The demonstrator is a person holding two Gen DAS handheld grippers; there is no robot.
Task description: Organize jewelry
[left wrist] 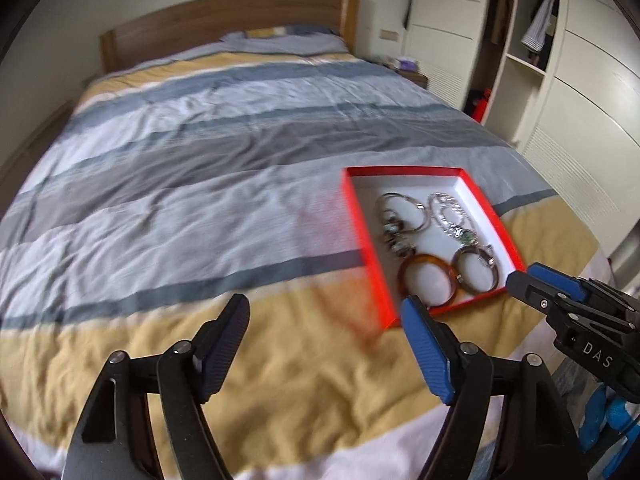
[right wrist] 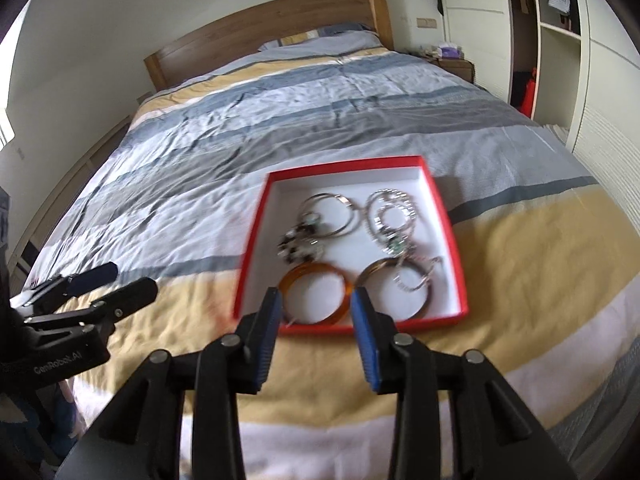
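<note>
Lying near the foot of a bed under a striped grey, white and yellow quilt [right wrist: 360, 128]: shallow red cardboard box with white lining [right wrist: 440, 200], open-topped, holding all jewelry in sight. Resting at its near left: amber-orange translucent bangle [right wrist: 316, 276], its near arc partly hiding behind the right gripper's fingertips in the right wrist view. Sitting just beside it at near right: dark brown metal-trimmed bangle [right wrist: 424, 304], with a thin silver piece draping across its upper rim; kind not resolving through blur. Lying further back at left: thin silver hoop bangles [right wrist: 344, 216], overlapping a dark beaded cluster with pale stones [right wrist: 300, 246], single beads not separating out. Lying at far right: tangled silver chain with a green stone [right wrist: 390, 220], loops blurring together. Smearing along the box's left wall in both views, edge hard to place. Hovering over the quilt just short of the box's near wall: right gripper [right wrist: 314, 304], blue-padded fingers spread moderately apart, pinching nothing, touching nothing visibly. Hovering lower left of the box in the left wrist view: left gripper [left wrist: 324, 308], fingers spread wide, holding nothing, right fingertip overlapping the box's near corner in view, contact not determinable. Showing behind: wooden headboard [right wrist: 280, 28], white wardrobe [right wrist: 600, 92] cropping at the frame edge.
</note>
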